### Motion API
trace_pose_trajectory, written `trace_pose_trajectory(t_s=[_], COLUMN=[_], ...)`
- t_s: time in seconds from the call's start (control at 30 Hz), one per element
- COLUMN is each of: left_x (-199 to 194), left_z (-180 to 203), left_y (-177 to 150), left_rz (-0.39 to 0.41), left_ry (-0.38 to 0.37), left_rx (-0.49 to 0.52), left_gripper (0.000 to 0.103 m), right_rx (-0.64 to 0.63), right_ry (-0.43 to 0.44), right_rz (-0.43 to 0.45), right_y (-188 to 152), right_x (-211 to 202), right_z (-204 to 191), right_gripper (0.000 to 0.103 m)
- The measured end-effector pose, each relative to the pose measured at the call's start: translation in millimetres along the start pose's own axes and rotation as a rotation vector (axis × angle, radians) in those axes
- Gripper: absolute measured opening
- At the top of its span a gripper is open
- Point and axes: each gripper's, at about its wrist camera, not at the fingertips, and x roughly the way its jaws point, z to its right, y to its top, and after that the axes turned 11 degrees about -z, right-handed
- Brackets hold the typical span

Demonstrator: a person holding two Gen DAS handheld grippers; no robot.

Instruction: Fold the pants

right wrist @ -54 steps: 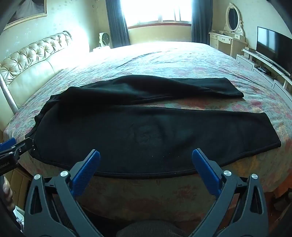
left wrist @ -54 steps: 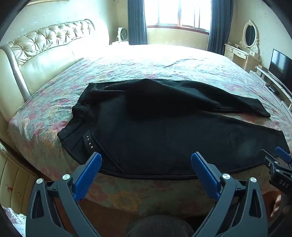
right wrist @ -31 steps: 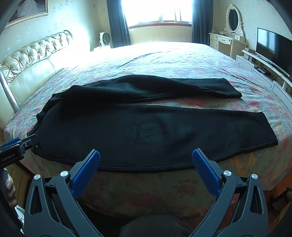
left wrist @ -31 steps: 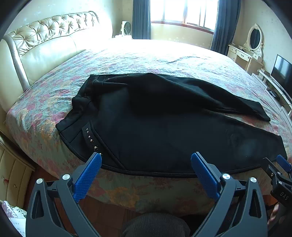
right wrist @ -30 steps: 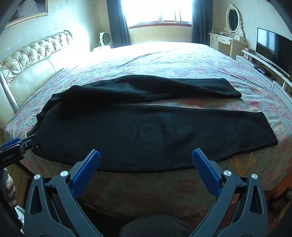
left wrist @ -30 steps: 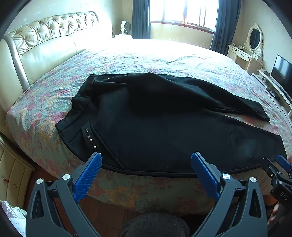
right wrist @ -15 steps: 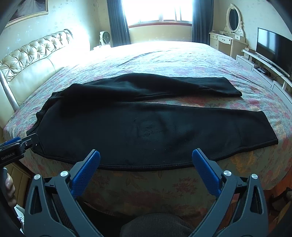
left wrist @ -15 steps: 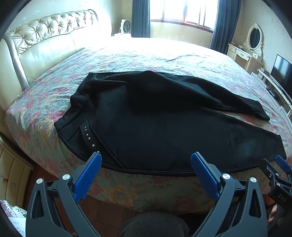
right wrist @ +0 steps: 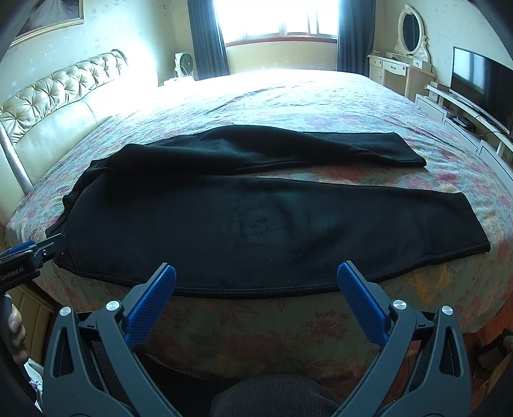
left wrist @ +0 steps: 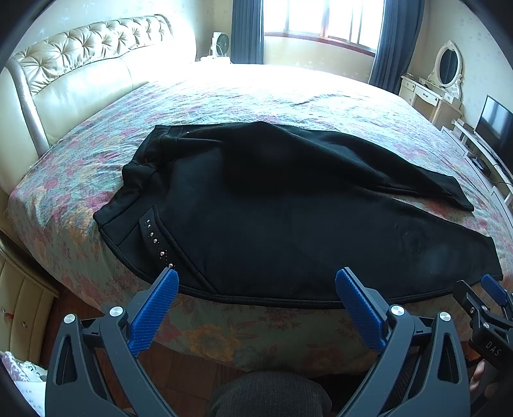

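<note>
Black pants (left wrist: 272, 205) lie spread flat on the floral bedspread (left wrist: 96, 154), waistband with studs at the left, two legs running right. They also show in the right wrist view (right wrist: 256, 218), the near leg along the bed's front edge, the far leg angled behind it. My left gripper (left wrist: 256, 285) is open and empty, hovering just short of the bed edge near the waist end. My right gripper (right wrist: 256, 279) is open and empty, in front of the near leg's middle. Each gripper shows at the edge of the other's view.
A tufted cream headboard (left wrist: 80, 64) stands at the left. A dressing table with mirror (right wrist: 407, 51) and a TV (right wrist: 481, 83) on a low unit stand at the right. A window with dark curtains (right wrist: 275, 19) is behind the bed. A nightstand (left wrist: 19, 304) is at lower left.
Both grippers have risen a little and moved slightly toward the bed; the pants appear a bit lower and closer. The pants have not moved. Both grippers stay open.
</note>
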Motion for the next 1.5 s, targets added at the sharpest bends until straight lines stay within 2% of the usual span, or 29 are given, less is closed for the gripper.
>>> trace_pose_trajectory(t_s=[0.8,0.97,1.07,1.2,1.27,1.33,1.43,1.5], left_x=[0,1,2,5,20,35,58,75], left_z=[4,5,0,-33,-62,-103,-164,-199], left_y=[0,1,9,35,57,82,127,159], left_rz=[-0.007,-0.009,-0.007,0.018,-0.042,-0.069,-0.073,-0.050], left_ry=[-0.020,-0.021,-0.049,-0.120,-0.232,-0.349,-0.362,-0.372], left_rx=[0.014,0.039,0.070,0.100,0.096,0.029,-0.121,-0.182], left_gripper=[0.098,0.098,0.098,0.098,0.098,0.098,0.098,0.098], right_rx=[0.001,-0.009,-0.034,-0.057,-0.058,-0.053,-0.061,-0.073], right_ry=[0.011,0.038,0.078,0.095,0.098,0.101,0.115,0.130], right_rz=[-0.011,-0.037,-0.053,-0.049,-0.044,-0.036,-0.037,-0.049], right_y=[3,8,19,42,57,70,87,98], right_x=[7,18,24,29,33,37,48,58], right_z=[2,4,7,10,13,14,11,5], right_gripper=[0.101,0.101,0.101,0.101,0.101,0.101,0.101,0.101])
